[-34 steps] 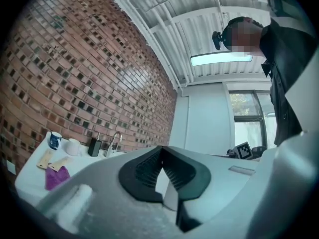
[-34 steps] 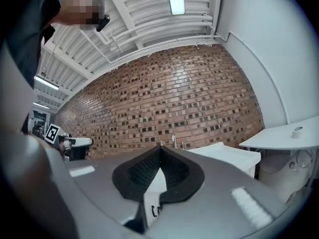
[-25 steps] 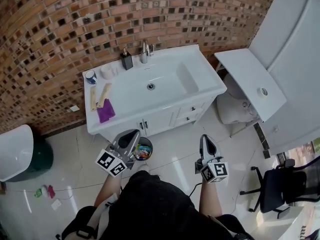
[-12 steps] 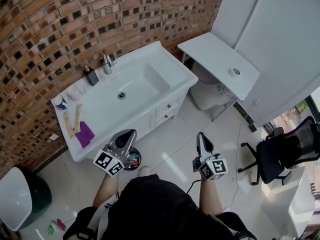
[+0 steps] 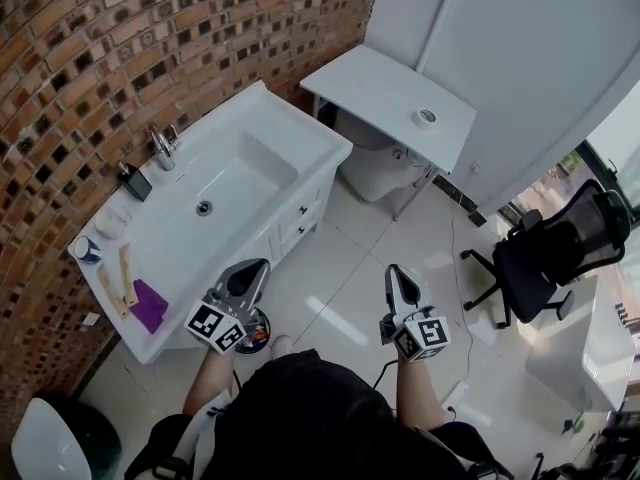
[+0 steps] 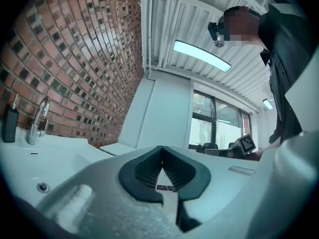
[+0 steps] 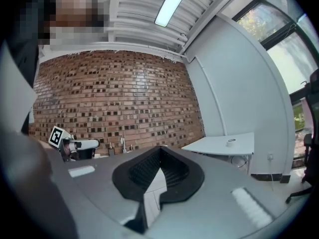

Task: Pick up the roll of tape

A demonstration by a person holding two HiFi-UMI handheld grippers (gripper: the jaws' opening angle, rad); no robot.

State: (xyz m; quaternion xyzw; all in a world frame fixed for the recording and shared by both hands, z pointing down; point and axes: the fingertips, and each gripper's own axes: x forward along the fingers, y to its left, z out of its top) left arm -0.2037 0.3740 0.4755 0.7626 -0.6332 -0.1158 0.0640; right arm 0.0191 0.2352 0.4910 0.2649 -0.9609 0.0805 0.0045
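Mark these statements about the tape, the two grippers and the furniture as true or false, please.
1. The roll of tape lies on the white table. True.
2. The right gripper holds the tape. False: its jaws are shut on nothing, well short of the table.
3. A purple cloth lies on the sink counter. True.
4. The left gripper is open. False: its jaws are together, empty.
5. The office chair stands against the sink. False: it stands beyond the table.
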